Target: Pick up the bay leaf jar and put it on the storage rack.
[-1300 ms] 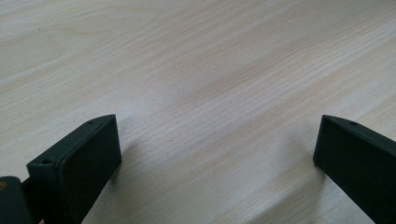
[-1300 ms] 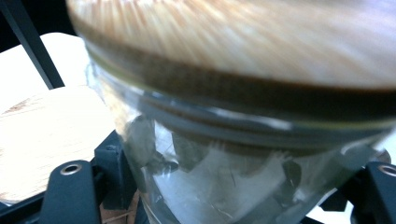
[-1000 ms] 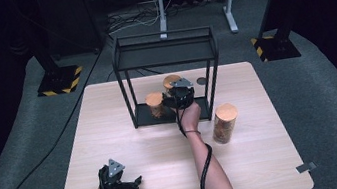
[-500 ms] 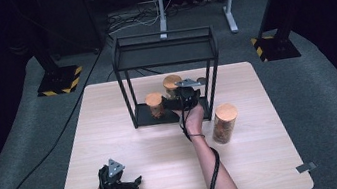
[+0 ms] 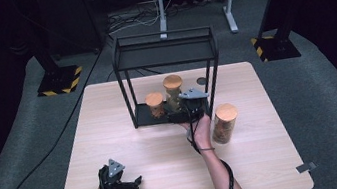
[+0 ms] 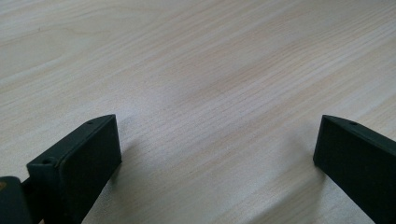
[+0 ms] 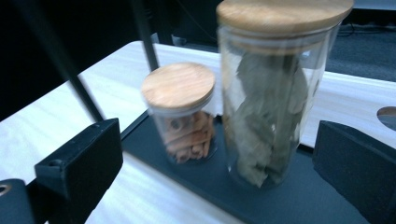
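Observation:
A black wire rack (image 5: 165, 49) stands at the table's far middle. On its low shelf (image 7: 299, 205) are a short jar (image 5: 155, 104) of orange sticks (image 7: 184, 116) and a tall jar (image 5: 173, 91) of dried leaves (image 7: 273, 107), both with wooden lids. My right gripper (image 5: 176, 117) sits just in front of the shelf. Its jaws have just been opening and now stand wide, clear of the tall jar (image 7: 217, 140). A third wooden-lidded jar (image 5: 224, 122) stands on the table right of the rack. My left gripper (image 5: 136, 182) rests open near the front edge, bare wood between its fingers (image 6: 84, 163).
A dark round disc (image 5: 201, 81) lies on the table behind the rack's right post. The rack's thin black posts (image 7: 142, 32) flank the shelf. Bare tabletop (image 5: 277, 159) spreads to the left and front right. Stand feet with striped markings (image 5: 59, 83) sit on the floor beyond.
My right gripper has let go of the tall jar and drawn back toward the person and slightly right. The jar stays on the shelf. The left gripper has not moved.

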`<state>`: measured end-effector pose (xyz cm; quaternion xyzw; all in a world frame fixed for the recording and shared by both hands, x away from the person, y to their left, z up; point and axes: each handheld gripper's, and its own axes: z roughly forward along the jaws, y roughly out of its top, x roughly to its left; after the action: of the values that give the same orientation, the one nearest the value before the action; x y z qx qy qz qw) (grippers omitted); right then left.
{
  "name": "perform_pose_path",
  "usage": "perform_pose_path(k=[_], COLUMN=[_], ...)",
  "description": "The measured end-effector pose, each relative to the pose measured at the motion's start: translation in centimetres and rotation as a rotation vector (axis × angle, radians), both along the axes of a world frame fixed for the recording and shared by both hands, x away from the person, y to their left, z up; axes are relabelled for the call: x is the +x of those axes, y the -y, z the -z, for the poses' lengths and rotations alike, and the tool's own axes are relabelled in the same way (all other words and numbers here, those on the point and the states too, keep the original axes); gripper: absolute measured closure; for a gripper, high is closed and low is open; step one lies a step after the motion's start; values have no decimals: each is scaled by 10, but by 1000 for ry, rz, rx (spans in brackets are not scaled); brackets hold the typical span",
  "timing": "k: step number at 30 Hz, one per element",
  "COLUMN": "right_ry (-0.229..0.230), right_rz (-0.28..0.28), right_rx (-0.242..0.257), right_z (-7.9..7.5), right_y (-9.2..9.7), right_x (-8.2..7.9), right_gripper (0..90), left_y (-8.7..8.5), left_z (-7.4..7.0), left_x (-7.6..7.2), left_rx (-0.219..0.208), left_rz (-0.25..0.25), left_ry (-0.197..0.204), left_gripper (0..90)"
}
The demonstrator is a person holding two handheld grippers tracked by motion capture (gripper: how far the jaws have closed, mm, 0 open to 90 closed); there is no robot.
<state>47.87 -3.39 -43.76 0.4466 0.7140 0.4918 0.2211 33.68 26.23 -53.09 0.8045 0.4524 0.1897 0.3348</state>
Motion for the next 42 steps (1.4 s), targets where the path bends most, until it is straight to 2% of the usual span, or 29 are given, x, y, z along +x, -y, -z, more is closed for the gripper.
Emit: perform_pose_path(k=[9,20,28,36,39,42], right_ry=[13,25,16,-21,-42,-65], right_rz=[-83,-131,-134,-107,-80,-71], right_rx=[-60,-87,-92,-113,-141,-134], right_z=[2,13,30,53,64,71], right_y=[0,15,35,57,69,78], right_x=[-36,-82,-117,-147,-160,-168], right_gripper=[11,9,8,3,0,0], left_y=[0,0,0,1,0,1], left_z=[0,0,0,0,0,0], left_x=[0,0,0,0,0,0], left_rx=[0,0,0,-1,-1,-2], left_rz=[0,2,6,7,8,10], left_ry=[0,0,1,2,1,1], left_gripper=[0,0,0,0,0,0])
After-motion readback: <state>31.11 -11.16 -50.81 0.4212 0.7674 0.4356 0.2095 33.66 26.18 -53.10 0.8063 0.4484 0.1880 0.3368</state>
